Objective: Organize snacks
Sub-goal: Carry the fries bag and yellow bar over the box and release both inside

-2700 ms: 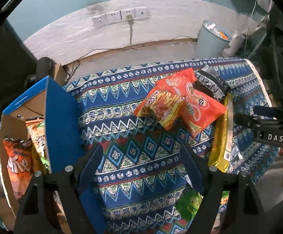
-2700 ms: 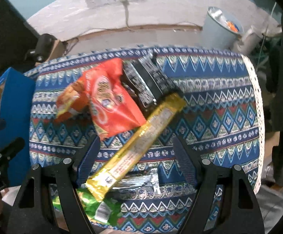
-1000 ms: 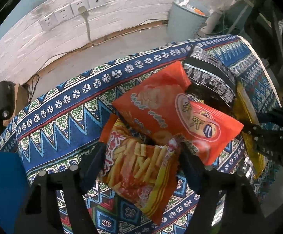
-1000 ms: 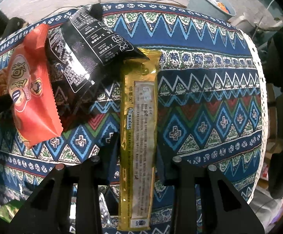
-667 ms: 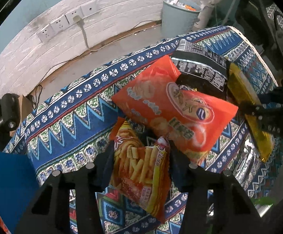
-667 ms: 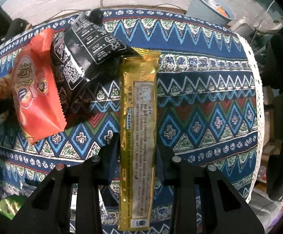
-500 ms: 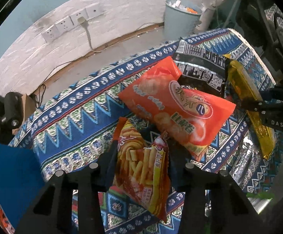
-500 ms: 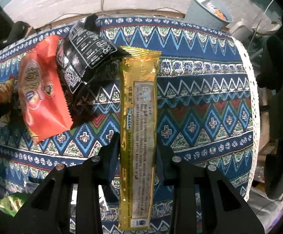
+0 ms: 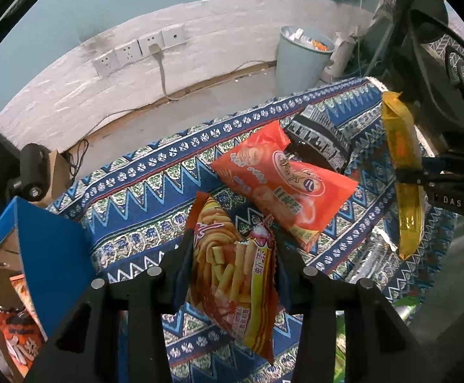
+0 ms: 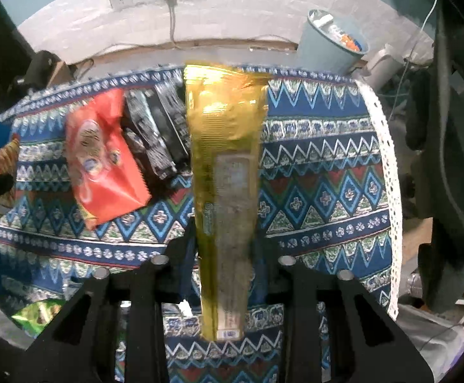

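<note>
Snacks: fries packet (image 9: 232,274) clamped in left gripper (image 9: 230,266), above patterned cloth (image 9: 142,198). Long gold packet (image 10: 227,191) clamped in right gripper (image 10: 224,255), lifted. Orange bag (image 9: 283,188) and black bag (image 9: 319,142) lying on cloth. Blue box (image 9: 49,255) at left.

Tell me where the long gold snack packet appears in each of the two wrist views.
Left wrist view: the long gold snack packet hangs at the right edge, gripped by the right claw above the patterned tablecloth.
Right wrist view: the packet fills the centre, running up from between the claw fingers.
Shared landmark: the grey waste bin by the wall.
</note>
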`<state>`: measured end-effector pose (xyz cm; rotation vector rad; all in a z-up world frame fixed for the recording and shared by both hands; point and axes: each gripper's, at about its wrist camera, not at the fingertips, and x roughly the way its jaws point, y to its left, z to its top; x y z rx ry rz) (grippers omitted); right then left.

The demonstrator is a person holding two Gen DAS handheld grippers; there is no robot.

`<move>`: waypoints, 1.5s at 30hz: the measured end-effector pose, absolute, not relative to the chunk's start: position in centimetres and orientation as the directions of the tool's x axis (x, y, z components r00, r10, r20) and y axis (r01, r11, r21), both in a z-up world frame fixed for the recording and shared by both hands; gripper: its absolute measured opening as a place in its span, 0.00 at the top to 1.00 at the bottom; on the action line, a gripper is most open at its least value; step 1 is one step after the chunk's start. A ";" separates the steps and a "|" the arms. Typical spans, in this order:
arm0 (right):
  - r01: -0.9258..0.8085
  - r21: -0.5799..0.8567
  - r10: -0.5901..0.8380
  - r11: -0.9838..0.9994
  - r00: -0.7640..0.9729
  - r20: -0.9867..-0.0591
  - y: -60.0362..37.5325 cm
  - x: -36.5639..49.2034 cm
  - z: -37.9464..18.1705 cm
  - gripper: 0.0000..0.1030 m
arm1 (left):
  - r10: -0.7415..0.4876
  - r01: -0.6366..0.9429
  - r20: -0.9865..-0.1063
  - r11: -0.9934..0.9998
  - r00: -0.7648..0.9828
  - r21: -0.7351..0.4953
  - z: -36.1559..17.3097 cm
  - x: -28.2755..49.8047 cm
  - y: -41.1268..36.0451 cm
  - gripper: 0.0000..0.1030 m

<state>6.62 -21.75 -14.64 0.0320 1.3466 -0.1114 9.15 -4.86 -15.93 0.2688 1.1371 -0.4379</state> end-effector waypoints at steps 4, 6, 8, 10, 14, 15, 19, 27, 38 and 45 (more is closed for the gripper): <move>0.071 -0.035 -0.051 0.997 0.250 -0.967 -20.3 6.7 -13.3 0.74 | -0.210 0.462 -0.905 0.887 0.370 -0.017 -14.5 8.1 -4.4 0.56; 0.059 -0.026 -0.041 0.998 0.262 -0.964 -19.7 6.9 -12.9 0.74 | -0.215 0.457 -0.899 0.889 0.382 -0.018 -13.7 7.4 -4.0 0.56; 0.042 -0.025 -0.036 0.999 0.276 -0.960 -19.2 7.1 -12.5 0.74 | -0.212 0.453 -0.890 0.891 0.403 -0.007 -12.7 6.8 -3.7 0.56; 0.026 -0.023 -0.030 0.999 0.290 -0.956 -18.6 7.3 -11.9 0.74 | -0.212 0.447 -0.882 0.894 0.422 -0.001 -11.9 6.2 -3.3 0.56; -0.006 -0.028 -0.025 1.000 0.336 -0.942 -16.9 7.3 -10.0 0.74 | -0.210 0.425 -0.861 0.905 0.464 0.008 -9.9 5.2 -2.1 0.56; -0.017 -0.030 -0.022 0.999 0.350 -0.937 -16.4 7.3 -9.5 0.74 | -0.210 0.420 -0.856 0.907 0.473 0.009 -9.5 5.0 -1.9 0.56; -0.057 -0.029 -0.004 0.998 0.396 -0.918 -14.5 7.2 -7.4 0.74 | -0.204 0.401 -0.834 0.916 0.512 0.022 -7.9 4.2 -0.6 0.56; -0.157 0.020 0.092 0.987 0.466 -0.880 -9.3 7.2 -3.0 0.74 | -0.178 0.344 -0.802 0.938 0.571 0.037 -5.4 2.3 3.0 0.56; -0.294 0.111 0.247 0.949 0.476 -0.844 -1.4 8.3 0.2 0.74 | -0.114 0.244 -0.762 0.968 0.637 0.059 -2.8 0.2 8.9 0.56; -0.374 0.162 0.328 0.913 0.440 -0.836 4.3 9.4 0.9 0.74 | -0.058 0.163 -0.745 0.984 0.664 0.069 -2.4 -0.6 13.5 0.56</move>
